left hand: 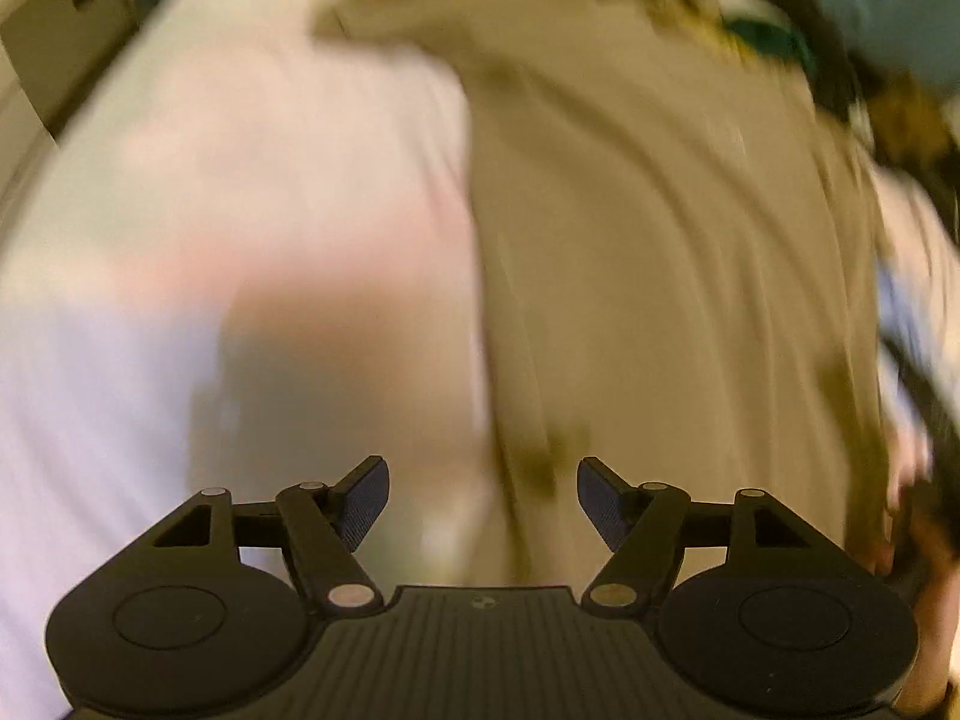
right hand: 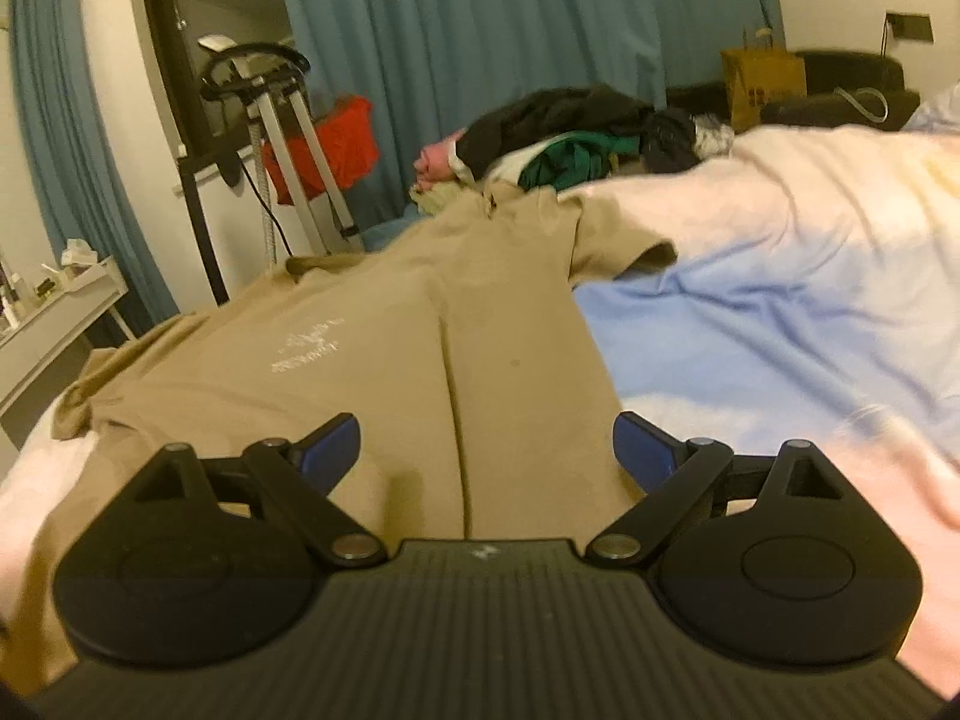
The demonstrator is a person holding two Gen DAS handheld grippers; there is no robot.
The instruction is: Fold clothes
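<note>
Left wrist view is heavily motion-blurred, so I read only coarse shapes. Upper left of the frame: a pale cabinet [left hand: 66, 18] edge. Left half: pinkish-white bedsheet [left hand: 210, 210] with a dark shadow on it at lower centre-left. Left gripper [left hand: 483, 501] sits bottom centre, fingers spread wide apart, nothing between them. The tan shirt [left hand: 660, 240] fills centre to right of the frame; its left edge runs down just between the pads. I can't tell whether the fingers touch the fabric. Upper right: a smeared pile of dark and green clothes [left hand: 768, 36], details unreadable.

Right wrist view is sharper. Far left: a white side table [right hand: 54, 312] with small clutter, teal curtain [right hand: 480, 30] behind it running across the top. Upper left of centre: a stand with a black ring top [right hand: 258, 72] and a red item [right hand: 336, 144] beside it. The tan shirt [right hand: 372, 348] lies spread flat on the bed, left to centre, a lengthwise crease down the middle, faint white print [right hand: 306, 351] on the left side, one short sleeve [right hand: 624, 246] sticking out right of centre. Right gripper [right hand: 487, 450] bottom centre, fingers wide apart over the shirt's near end, gripping nothing. Top centre, beyond the collar: heap of clothes [right hand: 570, 132], black, green, pink. Right half: bedsheet [right hand: 780, 300], pink and pale blue. Upper right: a brown paper bag [right hand: 762, 84] against a dark sofa [right hand: 852, 84].
</note>
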